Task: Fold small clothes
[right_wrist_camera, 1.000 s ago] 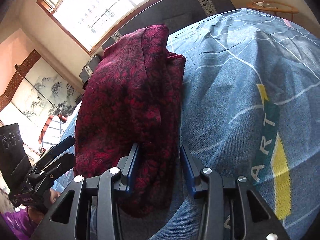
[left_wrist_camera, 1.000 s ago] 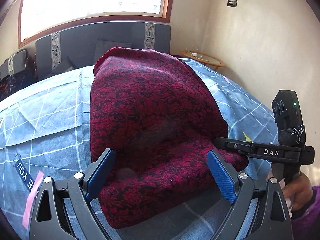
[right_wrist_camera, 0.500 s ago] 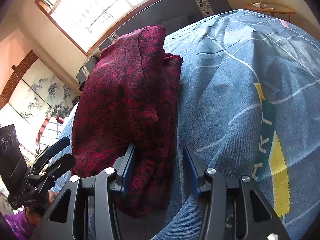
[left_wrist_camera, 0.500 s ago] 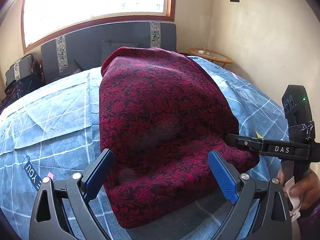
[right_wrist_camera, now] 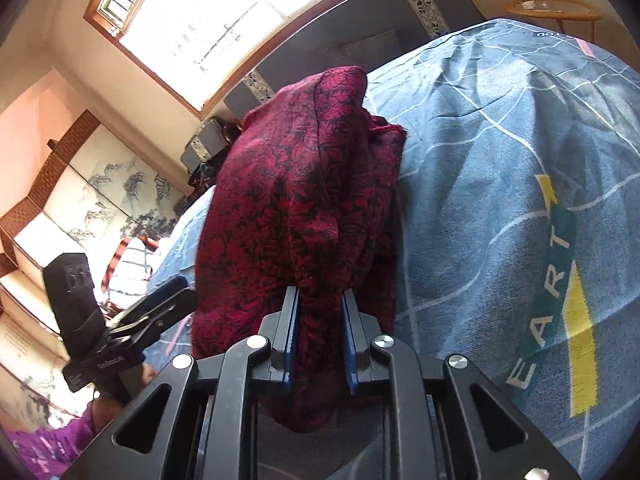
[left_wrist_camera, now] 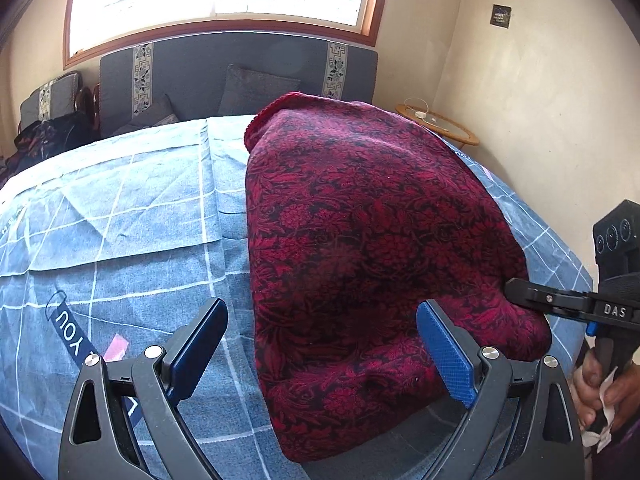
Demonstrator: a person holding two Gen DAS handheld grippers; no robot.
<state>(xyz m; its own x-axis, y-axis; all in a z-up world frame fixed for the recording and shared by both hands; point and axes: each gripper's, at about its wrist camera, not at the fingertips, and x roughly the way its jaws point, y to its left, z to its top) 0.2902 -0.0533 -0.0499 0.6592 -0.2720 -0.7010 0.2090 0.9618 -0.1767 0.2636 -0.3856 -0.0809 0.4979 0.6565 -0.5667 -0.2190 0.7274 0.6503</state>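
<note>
One red garment (right_wrist_camera: 304,208) pinched by right gripper (right_wrist_camera: 318,336); layers seemingly folded.

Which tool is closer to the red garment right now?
Right. The right tool is shut on the red garment; the left tool is open, straddling its near end.

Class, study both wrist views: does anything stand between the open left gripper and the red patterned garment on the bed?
Nothing visible does. The left gripper is open, its fingers straddling the near edge of the red garment, with only the blue bedspread beneath. The right gripper already pinches the garment.
</note>
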